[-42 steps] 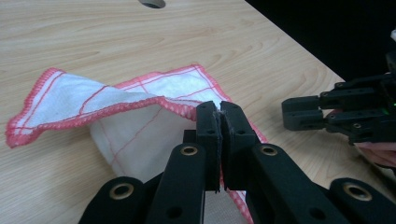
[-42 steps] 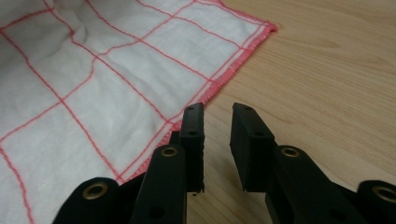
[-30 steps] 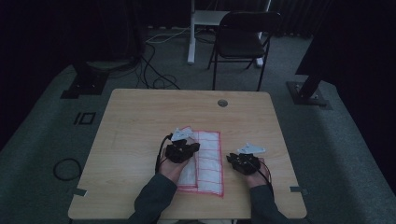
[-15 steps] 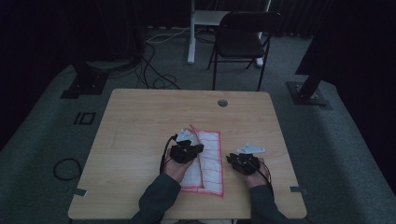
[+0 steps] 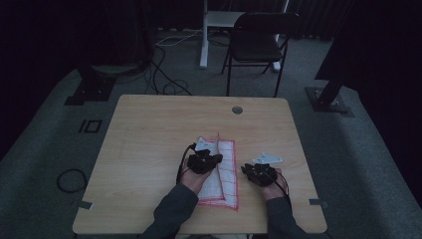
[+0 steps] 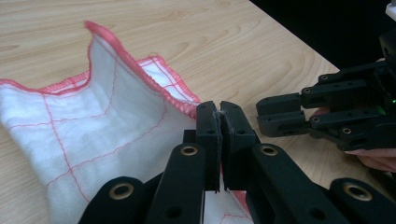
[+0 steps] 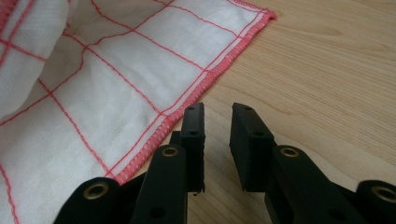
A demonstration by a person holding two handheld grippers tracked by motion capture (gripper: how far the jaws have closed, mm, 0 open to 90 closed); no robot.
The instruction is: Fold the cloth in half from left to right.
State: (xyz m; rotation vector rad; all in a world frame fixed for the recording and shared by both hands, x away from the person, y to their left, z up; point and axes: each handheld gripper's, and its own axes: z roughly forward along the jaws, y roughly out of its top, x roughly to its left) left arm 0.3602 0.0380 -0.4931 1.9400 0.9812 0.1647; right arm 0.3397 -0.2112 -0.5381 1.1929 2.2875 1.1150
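cloth [image 5: 225,172] on table [image 5: 149,149], chair [image 5: 261,45] behind

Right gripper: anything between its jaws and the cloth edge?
Nothing visible. The right gripper stands open over bare table, just beside the cloth's red hem. The left gripper is shut on a raised fold.

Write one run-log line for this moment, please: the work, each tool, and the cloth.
work: folding cloth | left tool: shut on cloth edge, lifted | right tool: open, empty, beside cloth hem | table: cloth partly folded
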